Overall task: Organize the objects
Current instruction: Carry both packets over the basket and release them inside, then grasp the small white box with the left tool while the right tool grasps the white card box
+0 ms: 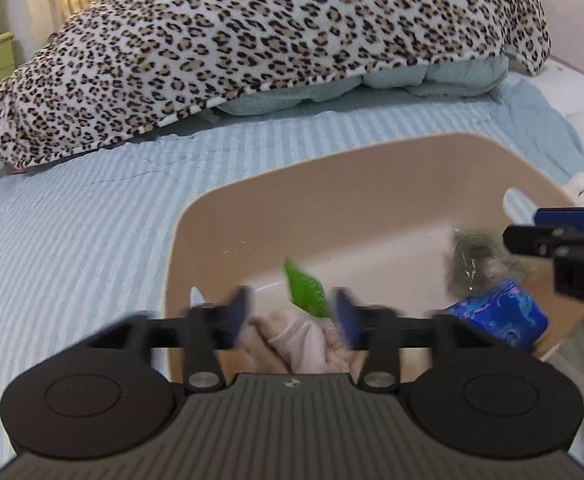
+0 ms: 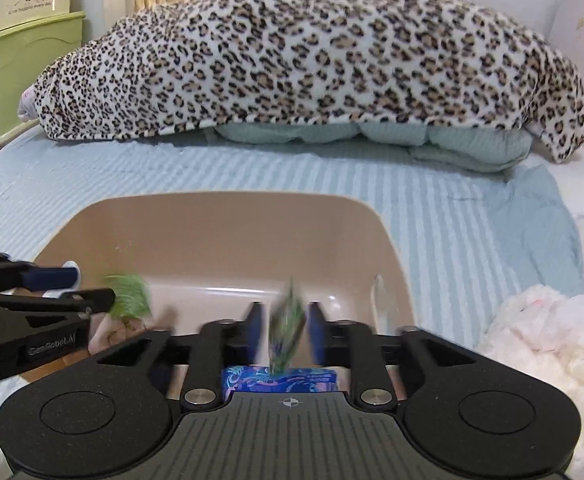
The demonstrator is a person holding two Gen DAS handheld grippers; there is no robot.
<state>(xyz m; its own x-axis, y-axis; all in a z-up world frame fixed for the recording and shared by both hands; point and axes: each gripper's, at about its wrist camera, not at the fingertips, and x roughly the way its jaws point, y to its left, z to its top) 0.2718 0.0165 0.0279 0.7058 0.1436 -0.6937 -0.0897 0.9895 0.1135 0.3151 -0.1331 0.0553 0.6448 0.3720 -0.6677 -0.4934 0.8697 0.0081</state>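
Here, both grippers stand with fingers parted over a beige bin [image 2: 227,236] on a striped bedsheet [image 1: 91,208], gripping nothing. Between the left gripper [image 1: 292,312] pads a green leaf-shaped item [image 1: 306,292] shows, blurred and clear of both pads, apparently dropping toward a pinkish cloth [image 1: 296,336] in the bin. Between the right gripper [image 2: 283,332] pads a dark green, patterned packet [image 2: 285,324] shows blurred, likewise untouched, above a blue box [image 2: 279,380] already in the bin. The grippers tilt downward over the rim, probably so loose items fall inside. A leopard blanket [image 2: 312,60] covers bedding behind; white fluff [image 2: 548,340] lies just right of the bin, not yet gathered.
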